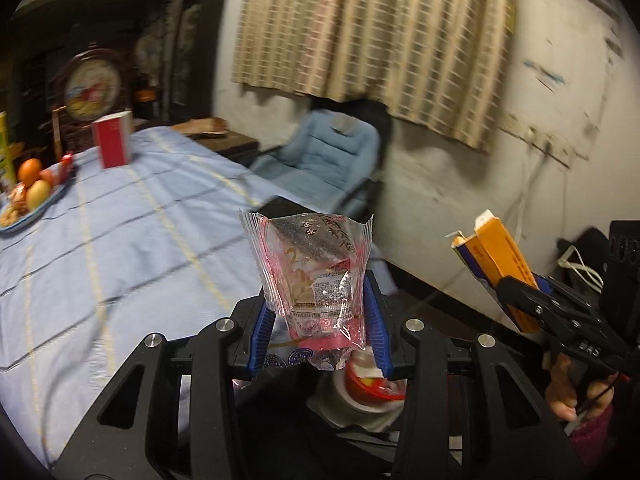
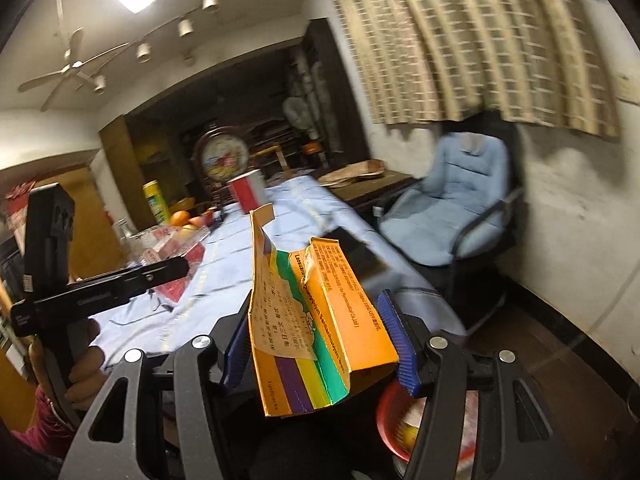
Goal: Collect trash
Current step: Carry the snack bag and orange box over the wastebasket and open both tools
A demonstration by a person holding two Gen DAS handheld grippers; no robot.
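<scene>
Crinkly wrapper (image 1: 316,280) pinched in the left gripper (image 1: 320,332), torn box (image 2: 316,320) clamped in the right gripper (image 2: 320,344) — either could slip short of the red bin (image 2: 394,420).

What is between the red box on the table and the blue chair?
In the left wrist view, only bare striped tablecloth and a dark side table bearing something tan and flat lie between the red box and the chair.

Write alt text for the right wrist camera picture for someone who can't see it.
The right gripper holds a torn orange medicine box between its blue-padded jaws, above a table with a blue cloth. The left gripper reaches in from the left, and a pale blue chair sits under a checked curtain.
</scene>
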